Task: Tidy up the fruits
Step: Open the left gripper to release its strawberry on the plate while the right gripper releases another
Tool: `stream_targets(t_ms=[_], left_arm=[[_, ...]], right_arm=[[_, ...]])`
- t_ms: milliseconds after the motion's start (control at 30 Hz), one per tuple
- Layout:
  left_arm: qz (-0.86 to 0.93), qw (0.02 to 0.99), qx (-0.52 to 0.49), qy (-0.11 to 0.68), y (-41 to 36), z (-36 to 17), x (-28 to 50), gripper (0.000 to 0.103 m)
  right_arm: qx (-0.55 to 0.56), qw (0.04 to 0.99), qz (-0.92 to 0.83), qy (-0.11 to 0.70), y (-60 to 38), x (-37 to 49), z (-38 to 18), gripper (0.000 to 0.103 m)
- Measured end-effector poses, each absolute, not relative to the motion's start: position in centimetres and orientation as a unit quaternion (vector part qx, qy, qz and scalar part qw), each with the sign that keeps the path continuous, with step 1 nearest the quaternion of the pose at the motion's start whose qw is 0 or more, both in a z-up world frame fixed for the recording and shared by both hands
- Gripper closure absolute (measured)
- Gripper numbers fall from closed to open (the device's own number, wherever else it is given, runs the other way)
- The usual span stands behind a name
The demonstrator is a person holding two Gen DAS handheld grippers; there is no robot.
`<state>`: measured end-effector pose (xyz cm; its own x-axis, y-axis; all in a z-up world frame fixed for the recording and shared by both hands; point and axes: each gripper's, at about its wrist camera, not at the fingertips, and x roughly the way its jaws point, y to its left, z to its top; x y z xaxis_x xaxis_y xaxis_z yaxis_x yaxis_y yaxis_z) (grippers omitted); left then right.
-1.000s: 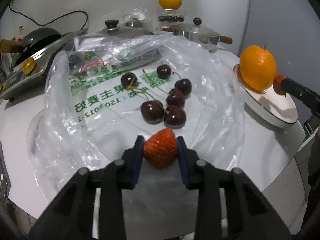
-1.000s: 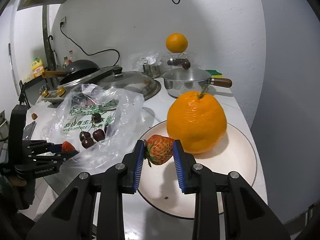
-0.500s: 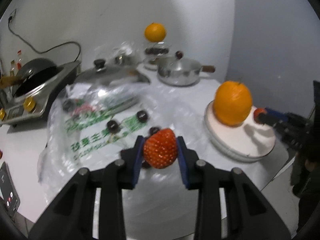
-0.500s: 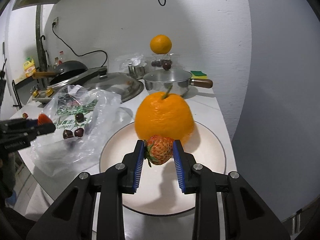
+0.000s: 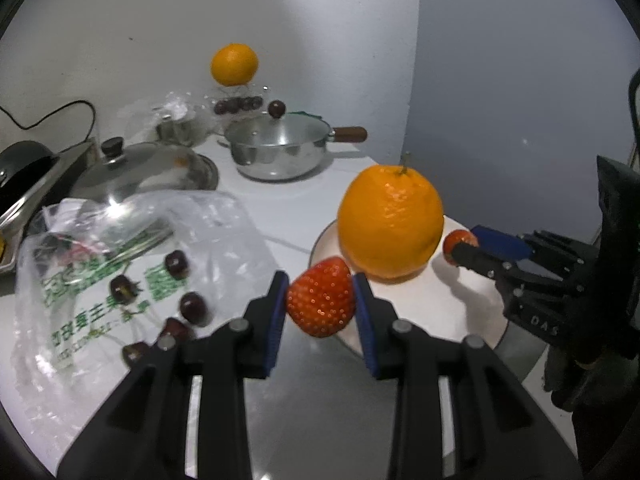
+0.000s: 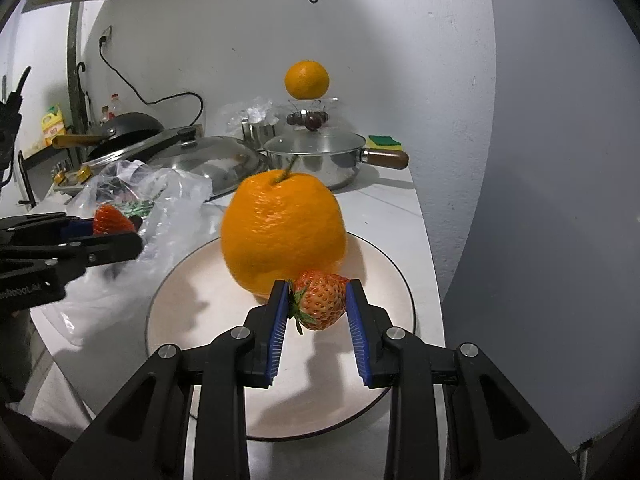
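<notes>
My left gripper (image 5: 320,304) is shut on a red strawberry (image 5: 321,300), held above the near-left rim of the white plate (image 5: 460,312). My right gripper (image 6: 318,304) is shut on a second strawberry (image 6: 320,300), held over the plate (image 6: 192,304) just in front of the large orange (image 6: 284,232). The orange (image 5: 390,222) stands on the plate. Several dark cherries (image 5: 194,308) lie on a clear plastic bag (image 5: 80,280) left of the plate. Each gripper shows in the other's view: the right gripper (image 5: 464,246), the left gripper (image 6: 116,224).
A steel pot (image 5: 280,152) with a wooden handle stands behind the plate, a domed lid (image 5: 148,168) to its left. Another orange (image 5: 234,64) sits on a glass bowl of cherries at the back wall. A stove with a black pan (image 6: 128,128) is far left. The counter edge runs right of the plate.
My left gripper has swung right with its strawberry, from over the bag to the plate's edge. My right gripper has moved closer to the orange, strawberry still held.
</notes>
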<state>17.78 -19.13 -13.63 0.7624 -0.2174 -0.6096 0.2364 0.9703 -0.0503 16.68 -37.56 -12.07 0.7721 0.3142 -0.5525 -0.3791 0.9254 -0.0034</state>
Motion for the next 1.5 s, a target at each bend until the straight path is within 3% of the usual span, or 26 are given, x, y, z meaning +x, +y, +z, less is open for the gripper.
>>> stream_targets(t_ms=[633,800,933,1500], left_arm=[[-0.141,0.921,0.027,0.362,-21.7,-16.4,21.2,0.068],[-0.152,0.925,0.026,0.348,-21.6,-15.5,20.3,0.063],[-0.155,0.929,0.018,0.336,-20.8,-14.6,19.6,0.052],[-0.147,0.942,0.001,0.301,-16.9,-12.4,16.5,0.052]], right_arm=[[-0.068,0.931,0.18,0.309,-37.9,18.3,-13.5,0.072],[-0.07,0.931,0.166,0.316,-37.8,18.4,-13.7,0.072],[-0.076,0.934,0.15,0.316,-37.6,18.2,-13.4,0.065],[-0.078,0.947,0.118,0.287,-35.7,15.0,-9.9,0.065]])
